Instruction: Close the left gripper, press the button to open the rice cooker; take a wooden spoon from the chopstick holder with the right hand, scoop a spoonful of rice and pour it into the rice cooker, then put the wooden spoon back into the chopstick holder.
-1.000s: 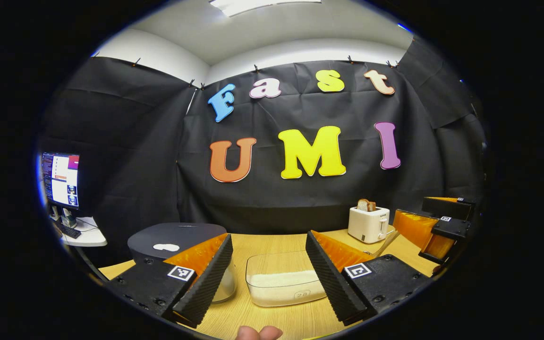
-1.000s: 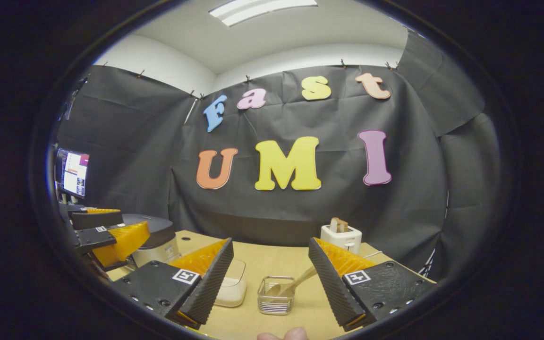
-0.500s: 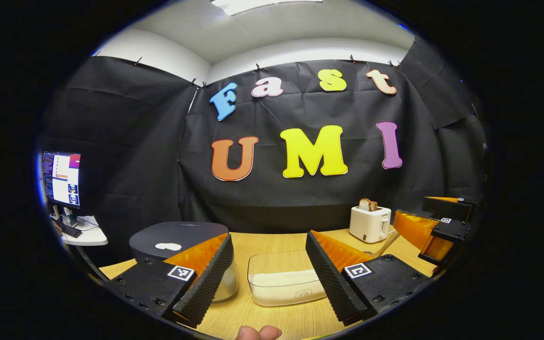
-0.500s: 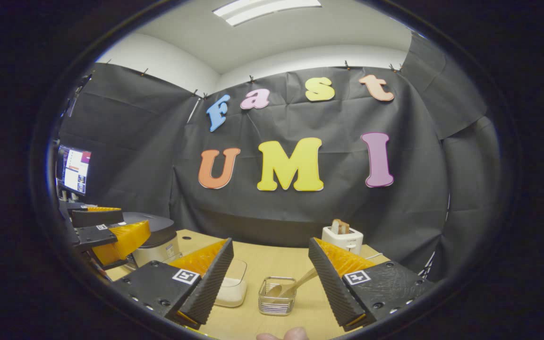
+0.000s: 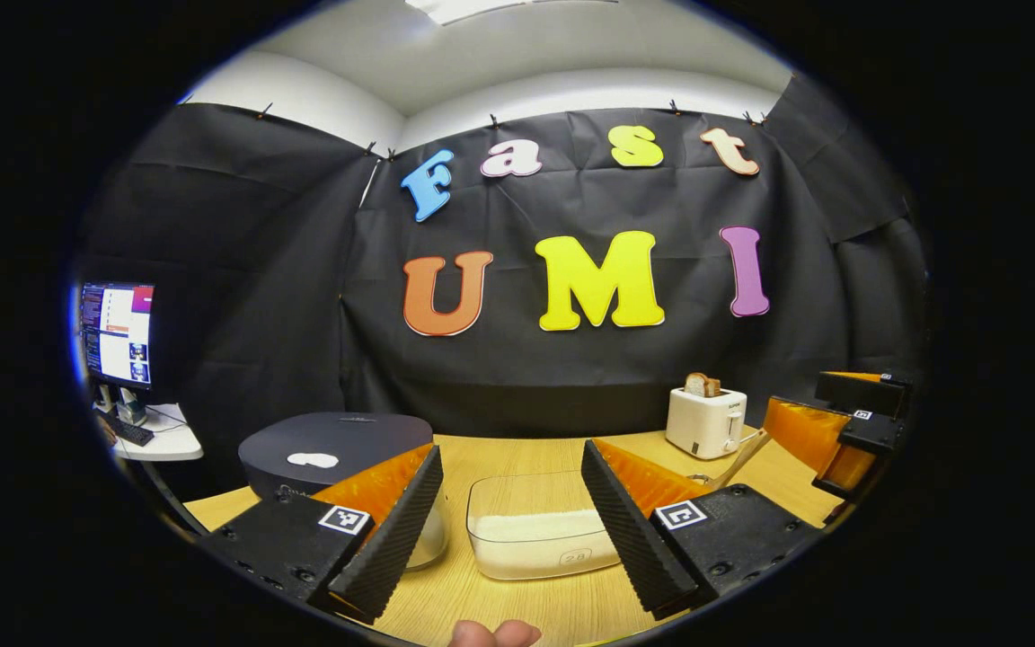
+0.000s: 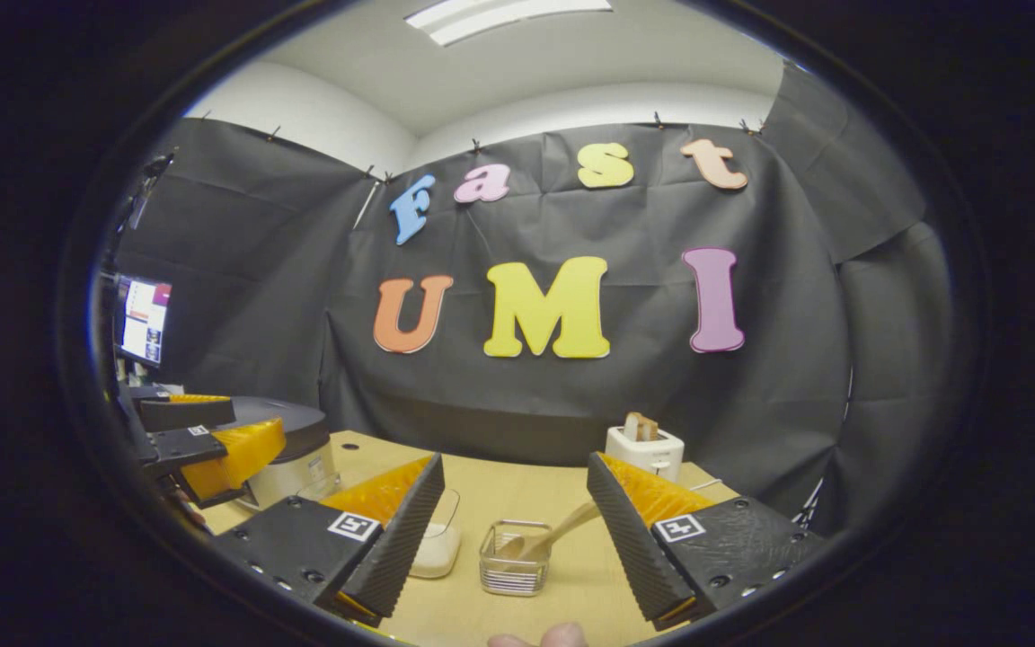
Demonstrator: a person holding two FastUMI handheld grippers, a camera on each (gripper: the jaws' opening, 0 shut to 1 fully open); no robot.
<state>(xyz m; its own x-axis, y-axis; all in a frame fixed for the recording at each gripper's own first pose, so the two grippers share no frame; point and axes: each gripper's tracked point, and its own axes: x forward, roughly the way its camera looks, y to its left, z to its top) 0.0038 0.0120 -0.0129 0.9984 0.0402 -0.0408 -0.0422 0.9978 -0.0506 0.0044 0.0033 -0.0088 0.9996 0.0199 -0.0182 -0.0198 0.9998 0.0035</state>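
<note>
You held the left gripper (image 5: 511,530) above the near edge of the wooden table (image 5: 517,454), its fingers spread wide with nothing between them. Past them, in the left gripper view, the rice cooker (image 5: 335,447) sat to the left with its dark lid down, partly behind the left finger. The clear tub of rice (image 5: 540,526) lay straight ahead between the fingers, just beside the cooker.

Your right gripper (image 6: 513,530) also hung wide open and empty over the table. In the right gripper view the wire chopstick holder (image 6: 515,558) stood ahead between the fingers, and the wooden spoon (image 6: 546,539) leaned in it, handle tilted up to the right. The tub of rice sat to the left of the holder, partly behind the left finger.

A toaster (image 5: 705,420) with bread in it stood at the far right of the table, well apart from the cooker. A monitor (image 5: 117,333) glowed on a side desk at the left.
</note>
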